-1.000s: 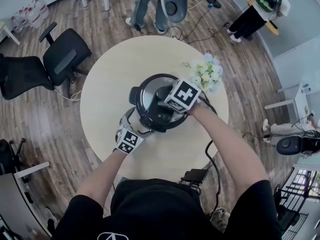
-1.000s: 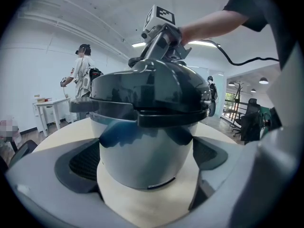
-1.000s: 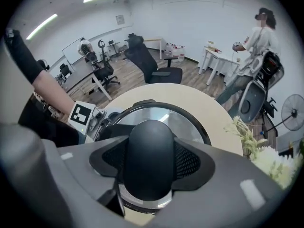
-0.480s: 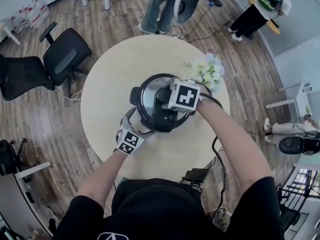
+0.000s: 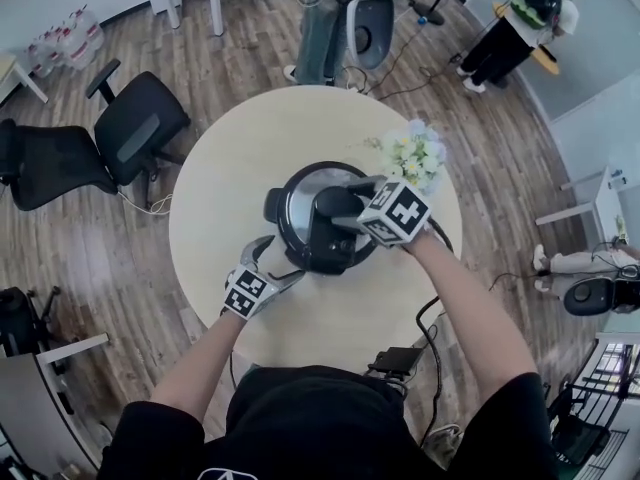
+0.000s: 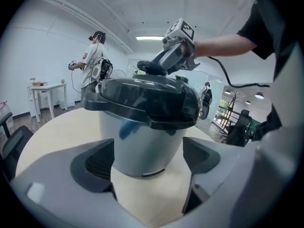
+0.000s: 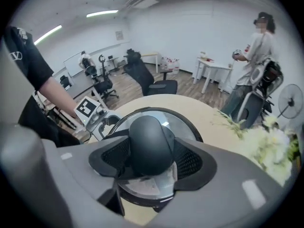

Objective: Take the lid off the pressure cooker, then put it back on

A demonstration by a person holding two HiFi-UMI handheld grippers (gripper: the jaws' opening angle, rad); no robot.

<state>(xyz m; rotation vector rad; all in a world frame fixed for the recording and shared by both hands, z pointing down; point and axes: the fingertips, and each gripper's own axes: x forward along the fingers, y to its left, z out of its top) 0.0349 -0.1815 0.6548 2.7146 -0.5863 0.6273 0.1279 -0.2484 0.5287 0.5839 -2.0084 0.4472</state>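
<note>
**potluck_dan:** Going left to right. The left gripper (image 5: pixel 278 264) is down low at the near-left side of the pressure cooker (image 6: pixel 142 137). Its jaws are wide but closing in, with the silver pot body between them. The pads (image 6: pixel 92 163) aren't touching it yet, as far as I can see. The cooker sits in the middle of the round table (image 5: pixel 240 138), and the lid (image 6: pixel 142 96) looks seated on it. Then the right gripper (image 5: pixel 340 208) comes in from above and is clamped on the black knob (image 7: pixel 146 144) on top. There's a bunch of flowers (image 5: pixel 412 153) just off to the right. How would you play getting the lid off?

**valve_nerd:** I'd let the left one finish closing on the pot wall first, so the base is braced before anything twists. Otherwise the whole cooker will probably spin or skate on that smooth tabletop. The knob's round and glossy, so my guess is it slips if the grip rides up onto the crown. Right now it looks nicely centred between the mesh faces, so keep it there. Turn to unlock, then lift straight up, not out toward the flowers, because they're close enough to get clipped. I can't tell from here whether the lid's locked or loose, so go gently on the first twist.
</note>
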